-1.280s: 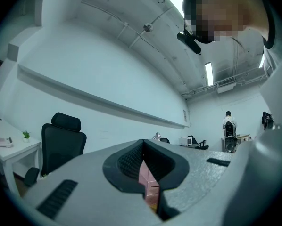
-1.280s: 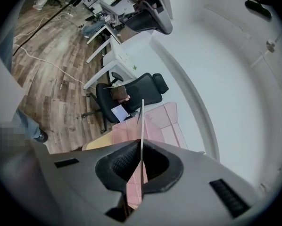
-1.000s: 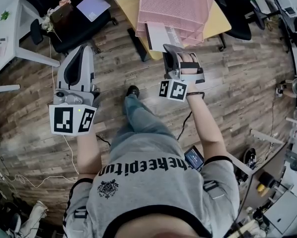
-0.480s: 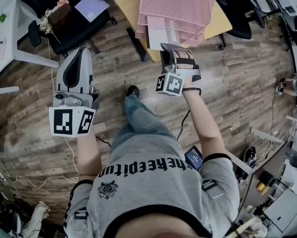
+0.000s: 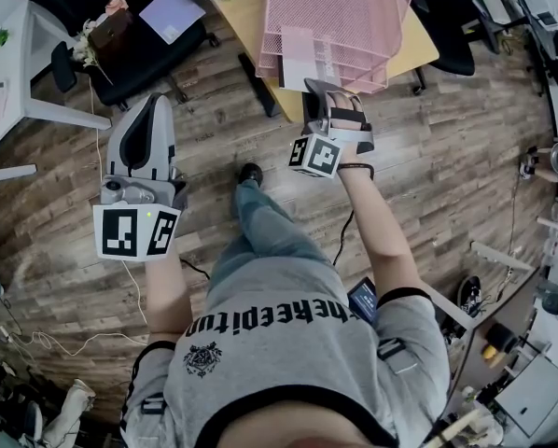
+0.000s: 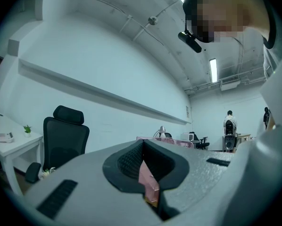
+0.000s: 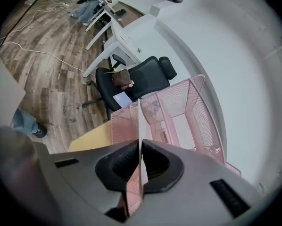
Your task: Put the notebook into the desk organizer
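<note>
Well, notebook point(image 5: 300, 59) tucked into the desk organizer point(image 5: 349, 7)
Left gripper point(image 5: 151, 110) hangs over the wood floor point(image 5: 447, 157), jaws pressed together on nothing; right gripper point(image 5: 327, 90) pinches the white notebook edge-on, its far end inside the pink mesh organizer by the yellow desk's point(image 5: 242, 17) near edge.

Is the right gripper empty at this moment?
No, the right gripper is shut on the thin white notebook, which it holds edge-on towards the pink mesh organizer.
</note>
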